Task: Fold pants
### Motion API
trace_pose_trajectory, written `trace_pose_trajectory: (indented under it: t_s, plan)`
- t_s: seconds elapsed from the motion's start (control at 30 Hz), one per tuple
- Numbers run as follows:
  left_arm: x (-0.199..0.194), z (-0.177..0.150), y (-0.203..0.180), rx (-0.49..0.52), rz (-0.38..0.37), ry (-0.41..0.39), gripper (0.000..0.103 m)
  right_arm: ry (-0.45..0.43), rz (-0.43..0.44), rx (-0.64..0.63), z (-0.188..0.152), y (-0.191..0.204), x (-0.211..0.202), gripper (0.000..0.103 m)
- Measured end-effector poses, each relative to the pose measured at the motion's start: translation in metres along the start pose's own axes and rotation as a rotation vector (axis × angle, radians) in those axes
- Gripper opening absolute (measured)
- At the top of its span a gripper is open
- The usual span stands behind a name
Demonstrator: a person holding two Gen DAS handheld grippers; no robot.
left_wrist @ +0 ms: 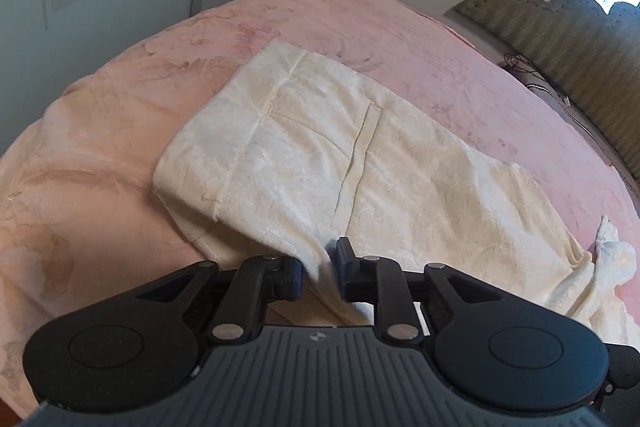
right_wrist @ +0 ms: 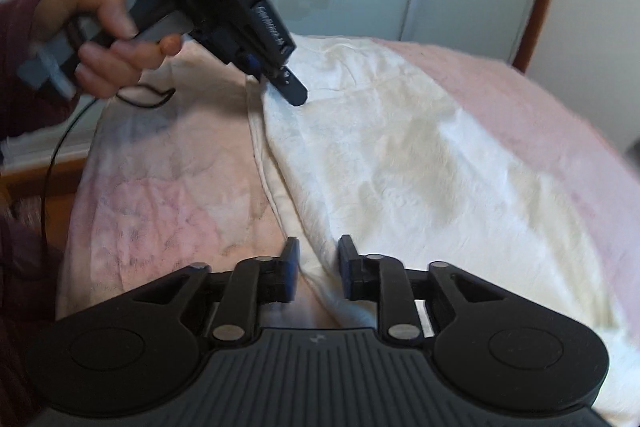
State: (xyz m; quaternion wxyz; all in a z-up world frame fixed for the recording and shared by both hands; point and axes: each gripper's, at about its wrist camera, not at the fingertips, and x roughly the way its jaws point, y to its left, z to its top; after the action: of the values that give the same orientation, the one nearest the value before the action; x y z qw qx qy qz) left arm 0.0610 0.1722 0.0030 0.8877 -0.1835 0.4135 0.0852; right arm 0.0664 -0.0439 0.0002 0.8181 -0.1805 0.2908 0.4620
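Left wrist view shows a bed (left_wrist: 440,39) under a pink blanket, with the cream pants (left_wrist: 320,155) spread across it. Their long axis runs from the waistband at far left toward the legs at near right, where a loose bunch of cloth lies at the bed's right edge. A green headboard (left_wrist: 560,39) stands far right, well apart from the work.

Both hands sit on the near long edge of the pants. The left gripper (left_wrist: 320,267) has its jaws partly apart, with a fold of that edge standing between them; the pads do not appear to press it. In the right wrist view the right gripper (right_wrist: 319,269) is the same: jaws partly apart, the edge seam of the pants running up between them, cloth loose. The left gripper shows again there, far left, held by a hand (right_wrist: 104,39), its tip resting at the pants' edge.

The fabric lies straight ahead of each pair of jaws, so the next move likely carries this edge across. Nothing stands in the way.
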Motion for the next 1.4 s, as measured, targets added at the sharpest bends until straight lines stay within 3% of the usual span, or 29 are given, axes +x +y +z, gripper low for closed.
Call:
trace_pose_trajectory:
  t_s: [0.1,0.17,0.2,0.3,0.4,0.53,0.67,0.8,0.9,0.97,1.07,1.2,1.3,1.4]
  plan:
    - [-0.02,0.001,-0.006,0.044,0.066,-0.024,0.034,-0.055,0.065,0.087,-0.001,-0.009,-0.024,0.048]
    - [-0.036,0.001,-0.011,0.075,0.098,-0.065,0.035,-0.12,0.05,0.147,-0.008,-0.018,-0.054,0.048]
    - [-0.045,0.001,-0.015,0.094,0.115,-0.096,0.035,-0.141,0.013,0.181,-0.011,-0.026,-0.068,0.05]
    - [-0.062,0.004,-0.036,0.157,0.107,-0.172,0.036,-0.146,-0.19,0.303,-0.037,-0.056,-0.103,0.076]
    - [-0.063,0.004,-0.073,0.242,-0.021,-0.17,0.041,-0.074,-0.334,0.486,-0.077,-0.089,-0.124,0.077]
    - [-0.056,-0.008,-0.131,0.398,-0.143,-0.167,0.044,0.053,-0.42,0.703,-0.137,-0.113,-0.141,0.076]
    - [-0.035,-0.017,-0.185,0.495,-0.339,-0.063,0.046,-0.005,-0.423,0.76,-0.154,-0.112,-0.172,0.077]
    - [-0.01,-0.044,-0.239,0.633,-0.467,0.042,0.047,-0.094,-0.596,0.76,-0.128,-0.152,-0.19,0.077]
    - [0.006,-0.069,-0.264,0.711,-0.495,0.083,0.047,-0.157,-0.68,0.728,-0.1,-0.2,-0.186,0.077]
    - [0.018,-0.082,-0.272,0.751,-0.517,0.105,0.047,-0.149,-0.681,0.727,-0.086,-0.239,-0.171,0.077]
    - [0.035,-0.095,-0.275,0.787,-0.5,0.115,0.047,-0.063,-0.727,0.767,-0.074,-0.304,-0.139,0.077]
    - [0.046,-0.096,-0.274,0.792,-0.516,0.109,0.047,0.037,-0.729,0.95,-0.087,-0.376,-0.1,0.077]
    - [0.051,-0.094,-0.275,0.785,-0.536,0.117,0.047,0.12,-0.774,1.055,-0.101,-0.402,-0.073,0.077]
    - [0.054,-0.093,-0.278,0.783,-0.549,0.116,0.047,0.157,-0.846,0.983,-0.099,-0.402,-0.062,0.077]
